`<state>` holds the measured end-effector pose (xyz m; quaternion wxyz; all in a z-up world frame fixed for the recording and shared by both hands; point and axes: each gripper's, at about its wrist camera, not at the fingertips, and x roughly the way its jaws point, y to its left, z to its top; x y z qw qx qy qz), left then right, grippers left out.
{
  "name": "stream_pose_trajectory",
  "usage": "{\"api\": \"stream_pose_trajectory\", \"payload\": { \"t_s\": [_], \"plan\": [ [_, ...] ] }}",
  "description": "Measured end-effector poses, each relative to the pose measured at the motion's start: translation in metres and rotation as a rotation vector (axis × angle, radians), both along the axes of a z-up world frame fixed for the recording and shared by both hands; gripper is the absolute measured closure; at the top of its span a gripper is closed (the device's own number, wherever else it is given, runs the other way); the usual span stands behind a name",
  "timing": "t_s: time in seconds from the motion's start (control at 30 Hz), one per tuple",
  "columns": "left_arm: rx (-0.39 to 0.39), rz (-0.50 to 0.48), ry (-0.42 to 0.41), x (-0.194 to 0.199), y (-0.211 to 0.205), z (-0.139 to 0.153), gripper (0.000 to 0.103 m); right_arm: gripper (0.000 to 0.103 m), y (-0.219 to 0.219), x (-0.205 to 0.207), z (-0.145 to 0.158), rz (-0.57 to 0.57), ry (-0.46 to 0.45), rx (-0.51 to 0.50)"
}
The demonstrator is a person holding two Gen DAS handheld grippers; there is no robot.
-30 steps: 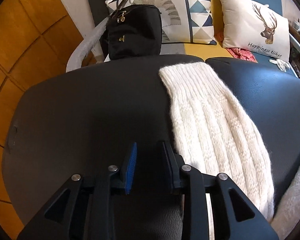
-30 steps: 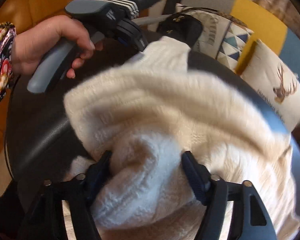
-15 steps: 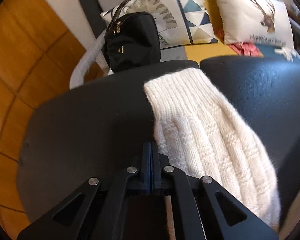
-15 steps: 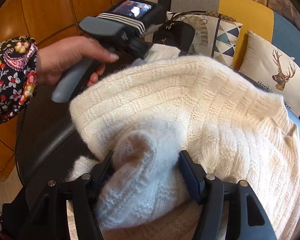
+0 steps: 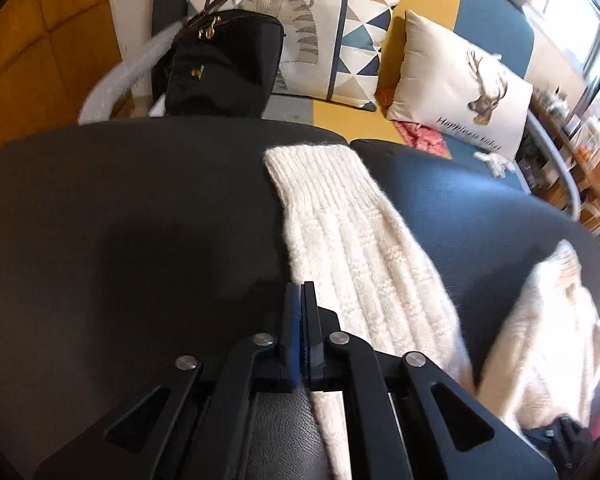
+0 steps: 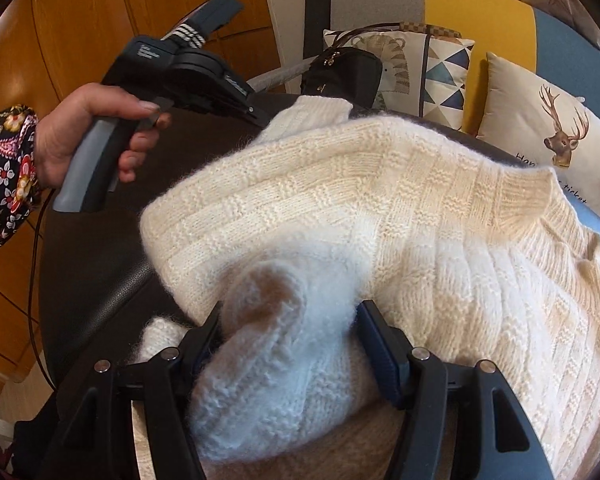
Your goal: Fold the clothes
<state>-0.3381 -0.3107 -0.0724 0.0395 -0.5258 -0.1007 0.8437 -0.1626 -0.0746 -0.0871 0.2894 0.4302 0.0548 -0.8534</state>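
My right gripper (image 6: 290,342) clamps a thick bunch of the cream sweater (image 6: 380,216), which lies spread over the black leather seat (image 6: 84,264). My left gripper (image 5: 300,300), pads nearly together around nothing (jaws just parted slightly), hovers at the edge of the flat sleeve (image 5: 348,240). Risk: it skids off that fuzzy edge, and my bulky right hold drags the fold crooked.

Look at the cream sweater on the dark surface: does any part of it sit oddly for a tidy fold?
Yes. One sleeve lies stretched out straight across the dark surface, away from the body of the sweater. A thick bunch of knit is wadded in the right gripper, so the sweater is lumpy rather than flat.
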Motion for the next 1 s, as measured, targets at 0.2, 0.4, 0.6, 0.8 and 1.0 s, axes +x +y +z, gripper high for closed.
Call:
{"api": "stream_pose_trajectory", "payload": {
  "t_s": [0.2,0.4,0.6,0.8,1.0],
  "plan": [
    [0.151,0.109,-0.049,-0.008,-0.011,-0.009,0.058,0.038,0.006,0.004,-0.001,0.0,-0.006,-0.015],
    [0.084,0.132,0.021,-0.008,0.003,-0.015,0.041,0.038,0.006,0.006,-0.003,0.001,-0.005,-0.023],
    [-0.212,-0.047,0.071,-0.008,0.053,-0.019,0.094,0.038,0.008,0.005,-0.005,-0.001,-0.014,-0.045],
    [-0.129,0.001,0.081,0.011,0.037,-0.004,0.097,0.038,0.007,0.004,-0.005,-0.004,-0.013,-0.049],
    [-0.013,0.127,0.151,0.051,-0.001,0.022,0.097,0.038,0.005,0.002,-0.005,-0.007,-0.012,-0.047]
  ]
}}
